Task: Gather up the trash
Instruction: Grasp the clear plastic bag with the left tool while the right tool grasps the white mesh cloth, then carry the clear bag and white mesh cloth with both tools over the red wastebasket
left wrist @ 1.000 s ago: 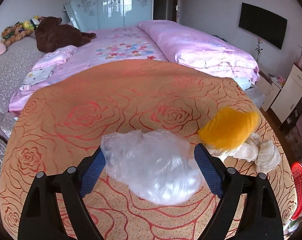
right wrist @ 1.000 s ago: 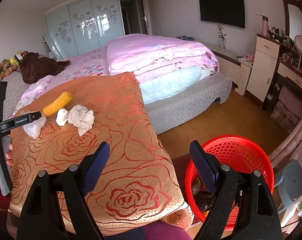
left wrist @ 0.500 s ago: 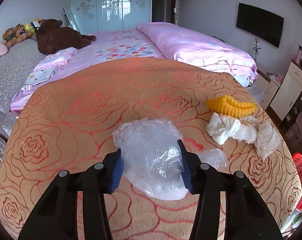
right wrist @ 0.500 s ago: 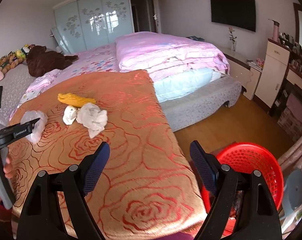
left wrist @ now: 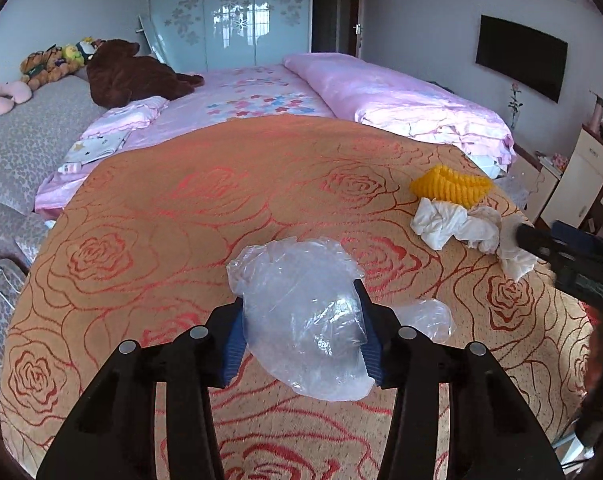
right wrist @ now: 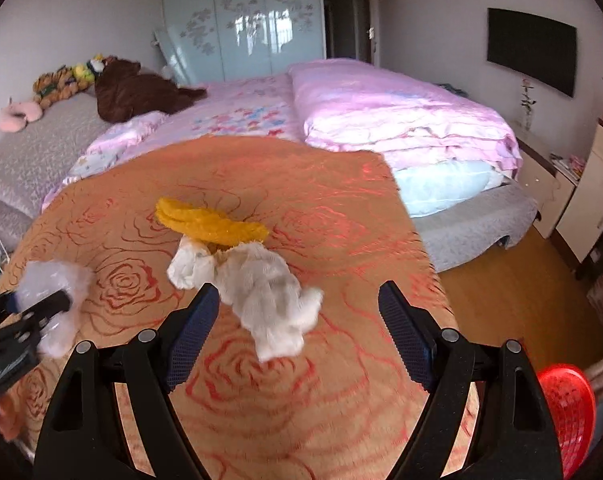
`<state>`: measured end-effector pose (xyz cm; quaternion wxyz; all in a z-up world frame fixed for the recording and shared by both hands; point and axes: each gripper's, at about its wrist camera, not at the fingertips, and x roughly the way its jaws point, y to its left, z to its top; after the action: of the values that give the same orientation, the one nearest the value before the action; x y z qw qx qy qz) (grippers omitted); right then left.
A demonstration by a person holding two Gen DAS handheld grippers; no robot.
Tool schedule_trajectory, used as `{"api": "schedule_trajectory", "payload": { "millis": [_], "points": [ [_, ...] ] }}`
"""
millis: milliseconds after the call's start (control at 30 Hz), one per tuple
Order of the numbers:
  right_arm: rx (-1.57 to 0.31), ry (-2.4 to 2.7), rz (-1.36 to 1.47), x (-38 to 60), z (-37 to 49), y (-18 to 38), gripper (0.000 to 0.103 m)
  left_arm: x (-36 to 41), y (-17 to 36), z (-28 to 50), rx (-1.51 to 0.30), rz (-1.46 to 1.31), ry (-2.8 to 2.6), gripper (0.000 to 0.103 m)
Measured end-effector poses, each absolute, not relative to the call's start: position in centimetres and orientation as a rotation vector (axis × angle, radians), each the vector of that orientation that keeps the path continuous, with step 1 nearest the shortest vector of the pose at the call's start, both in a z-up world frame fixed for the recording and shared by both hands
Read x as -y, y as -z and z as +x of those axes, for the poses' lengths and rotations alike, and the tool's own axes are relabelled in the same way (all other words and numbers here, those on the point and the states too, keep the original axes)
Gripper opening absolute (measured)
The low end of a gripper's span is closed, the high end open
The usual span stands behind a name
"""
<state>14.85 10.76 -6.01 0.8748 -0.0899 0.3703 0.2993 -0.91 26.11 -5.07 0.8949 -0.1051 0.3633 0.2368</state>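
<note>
My left gripper (left wrist: 299, 334) is shut on a crumpled clear plastic bag (left wrist: 301, 312) and holds it just over the orange rose-patterned blanket (left wrist: 181, 220). Crumpled white tissues (left wrist: 457, 226) and a yellow peel-like scrap (left wrist: 451, 188) lie to the right on the blanket. In the right wrist view my right gripper (right wrist: 297, 332) is open, its jaws wide on either side of the white tissues (right wrist: 265, 292), with the yellow scrap (right wrist: 209, 226) just beyond. The left gripper with the bag (right wrist: 53, 304) shows at the left. A red basket (right wrist: 567, 412) stands on the floor at the lower right.
A bed with a pink folded quilt (right wrist: 401, 120) lies behind the blanket. A brown plush bear (left wrist: 129, 74) and other toys sit at the back left. White cabinets (left wrist: 581, 176) and a wall TV (left wrist: 521, 62) are on the right. Wooden floor (right wrist: 513, 280) lies to the right.
My left gripper has closed on the plastic bag. My right gripper has swung left from the red basket to over the blanket, its open jaws now around the white tissues.
</note>
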Motion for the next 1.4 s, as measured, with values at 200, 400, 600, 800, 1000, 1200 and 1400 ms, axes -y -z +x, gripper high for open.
{"api": "schedule_trajectory", "payload": {
  "millis": [200, 400, 600, 800, 1000, 1200, 1400],
  "points": [
    [-0.847, -0.658, -0.219, -12.4, 16.1, 7.4, 0.059, -25.9, 5.3, -1.5, -0.749, -0.228, -0.496, 0.046],
    [-0.857, -0.707, -0.231, -12.8, 14.7, 7.8, 0.036, -25.3, 5.4, -1.7, -0.748, -0.226, -0.489, 0.046],
    [-0.857, -0.699, -0.179, -11.1, 12.9, 7.5, 0.033, -24.5, 5.4, -2.3, -0.745, -0.226, -0.482, 0.046],
    [-0.831, -0.650, -0.109, -7.9, 10.7, 6.7, 0.033, -23.6, 4.8, -2.3, -0.729, -0.218, -0.459, 0.046],
    [-0.775, -0.602, -0.095, -5.4, 8.3, 5.5, 0.033, -21.9, 4.1, -2.1, -0.717, -0.192, -0.424, 0.046],
    [-0.742, -0.561, -0.075, -3.4, 7.5, 4.2, 0.033, -20.0, 3.6, -1.8, -0.708, -0.175, -0.389, 0.046],
    [-0.705, -0.539, -0.071, -2.0, 7.0, 2.5, 0.033, -18.3, 2.9, -1.3, -0.698, -0.161, -0.353, 0.046]
  ]
}}
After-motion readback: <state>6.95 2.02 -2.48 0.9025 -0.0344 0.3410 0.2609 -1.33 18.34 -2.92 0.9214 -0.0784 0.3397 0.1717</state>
